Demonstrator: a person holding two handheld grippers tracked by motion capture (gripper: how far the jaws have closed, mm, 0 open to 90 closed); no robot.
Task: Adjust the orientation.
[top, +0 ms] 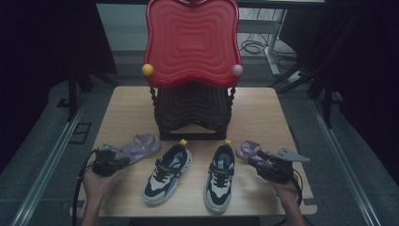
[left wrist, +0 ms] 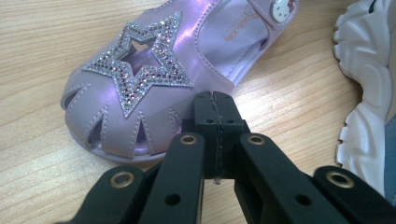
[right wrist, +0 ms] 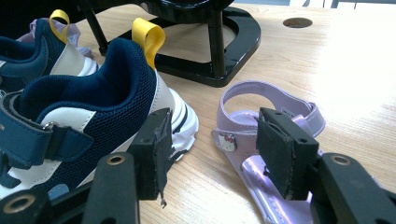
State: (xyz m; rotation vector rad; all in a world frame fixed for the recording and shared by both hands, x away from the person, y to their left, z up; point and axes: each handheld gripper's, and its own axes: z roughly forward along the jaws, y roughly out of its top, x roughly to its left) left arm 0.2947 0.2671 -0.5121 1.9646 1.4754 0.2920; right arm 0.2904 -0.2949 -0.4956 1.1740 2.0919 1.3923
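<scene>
**Sandals about to be picked up**

The left hand-held gripper (left wrist: 215, 100) is fully closed on nothing, its tips just over the toe of the left sandal (left wrist: 154, 79). The right hand-held gripper (right wrist: 210, 149) stands wide open, also empty, with the right sandal (right wrist: 266, 121) just ahead between its jaws. Likely next: open the left, lower both, close on the straps. The wooden worktop (top: 263, 113) also carries two sneakers (top: 168, 173) and a black rack (top: 192, 113) beyond them; the room is dim.

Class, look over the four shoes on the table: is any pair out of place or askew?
Yes. The two purple sandals are split to opposite ends, with both sneakers between them, and the left sandal lies slanted.
</scene>
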